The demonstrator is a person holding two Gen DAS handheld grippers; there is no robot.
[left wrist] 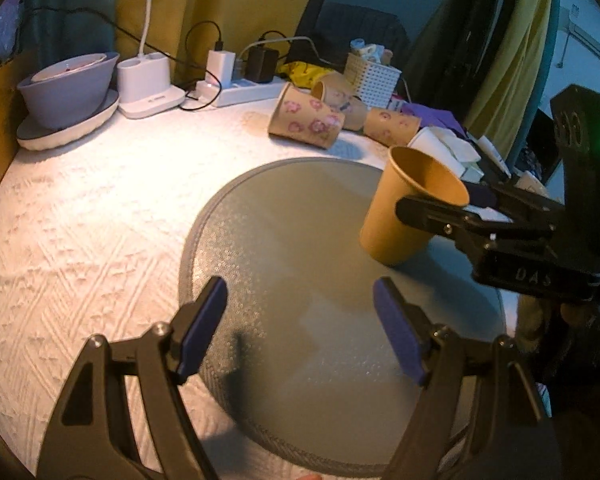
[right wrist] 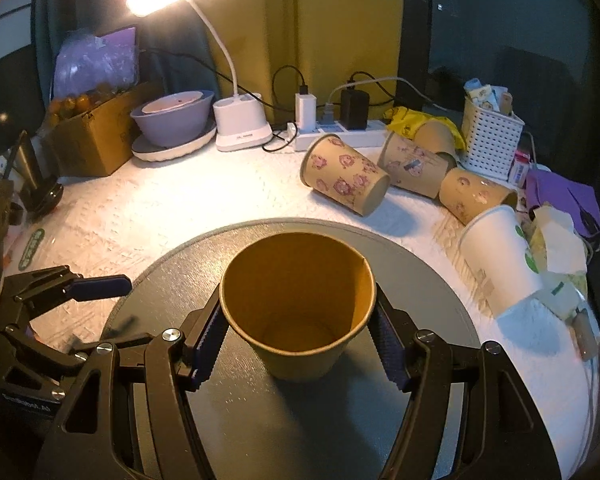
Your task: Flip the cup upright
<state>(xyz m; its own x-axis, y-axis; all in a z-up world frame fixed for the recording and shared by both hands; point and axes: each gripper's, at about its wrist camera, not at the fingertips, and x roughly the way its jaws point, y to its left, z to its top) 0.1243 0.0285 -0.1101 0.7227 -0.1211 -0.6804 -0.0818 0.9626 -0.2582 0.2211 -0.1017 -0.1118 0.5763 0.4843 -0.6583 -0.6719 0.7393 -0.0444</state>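
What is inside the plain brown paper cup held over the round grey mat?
Nothing shows inside the plain brown paper cup: the right wrist view looks down to its bare bottom. The right gripper clamps it near the rim. The round grey mat directly beneath the cup is hidden.

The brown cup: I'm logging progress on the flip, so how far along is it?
Done: the brown cup is mouth-up, base on the round grey mat, slightly tilted. In hand: the right gripper has a finger on either side of its upper wall. The left gripper is open and holds nothing. Left: let go and back away.
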